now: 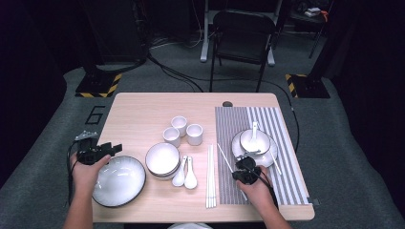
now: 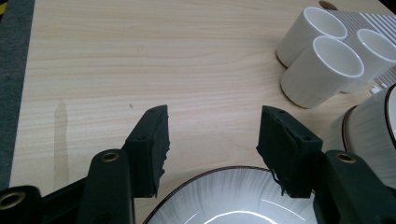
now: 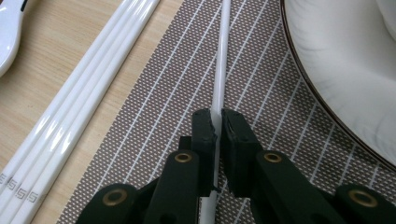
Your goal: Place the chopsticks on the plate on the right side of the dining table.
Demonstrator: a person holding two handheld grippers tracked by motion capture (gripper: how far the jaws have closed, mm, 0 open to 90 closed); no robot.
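A: The chopstick (image 3: pixel 220 70) runs off the top of the right gripper view, and its near stretch is hidden between the right gripper's (image 3: pixel 215 122) pads.

B: The plate (image 3: pixel 336 70) beside it is cut by the top and right edges. In the left gripper view the big plate (image 2: pixel 233 191) shows just its far rim above the bottom edge.

A: From above, the right hand (image 1: pixel 255 188) covers the chopstick's near end, and the bowl's (image 1: pixel 254 140) contents are too small to tell beyond a spoon (image 1: pixel 254 129).
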